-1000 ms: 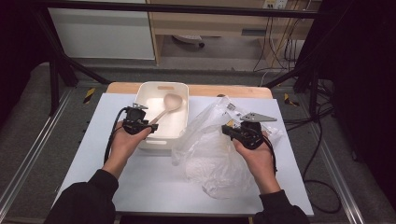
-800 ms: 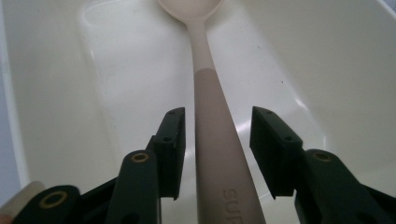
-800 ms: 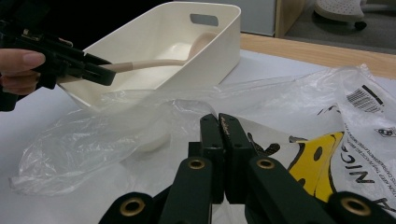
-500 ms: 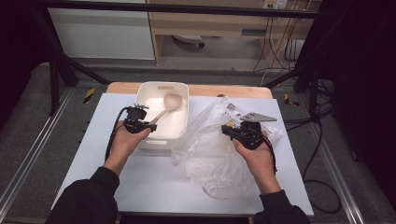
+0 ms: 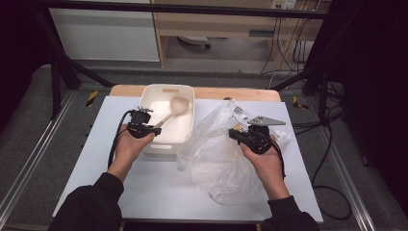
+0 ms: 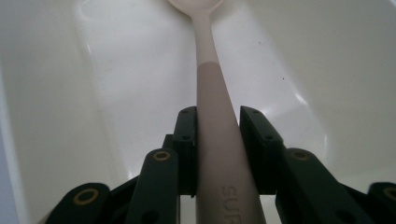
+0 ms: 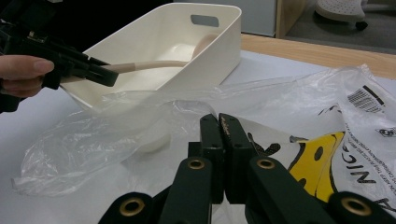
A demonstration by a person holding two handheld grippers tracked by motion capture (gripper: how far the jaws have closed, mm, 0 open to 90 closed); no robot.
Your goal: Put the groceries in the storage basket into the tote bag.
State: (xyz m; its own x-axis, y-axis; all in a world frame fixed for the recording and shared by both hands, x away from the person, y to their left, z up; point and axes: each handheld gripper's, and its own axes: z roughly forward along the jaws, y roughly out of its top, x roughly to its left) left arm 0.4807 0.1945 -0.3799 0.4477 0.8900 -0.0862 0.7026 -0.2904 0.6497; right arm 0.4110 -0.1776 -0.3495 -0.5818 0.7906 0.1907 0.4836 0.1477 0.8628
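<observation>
Spoon [image 6: 212,116], bowl pointing away into the tub [image 5: 153,96], handle clamped in left tongs [image 6: 218,126].

Grey carpet floor [image 5: 29,159], wooden shelf unit [image 5: 216,24], white cabinet [image 5: 103,33] behind.

Lab recording bay: black frame rails [image 5: 57,72], trailing cables [image 5: 332,144], white-topped table [image 5: 159,192].

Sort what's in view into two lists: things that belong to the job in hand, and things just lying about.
In the job:
- wooden spoon, between the left gripper jaws, which have just been closing
- white bin holding the spoon
- clear plastic bag, pinched by the right gripper

Just lying about:
- black cables beside the table
- shelf unit behind
</observation>
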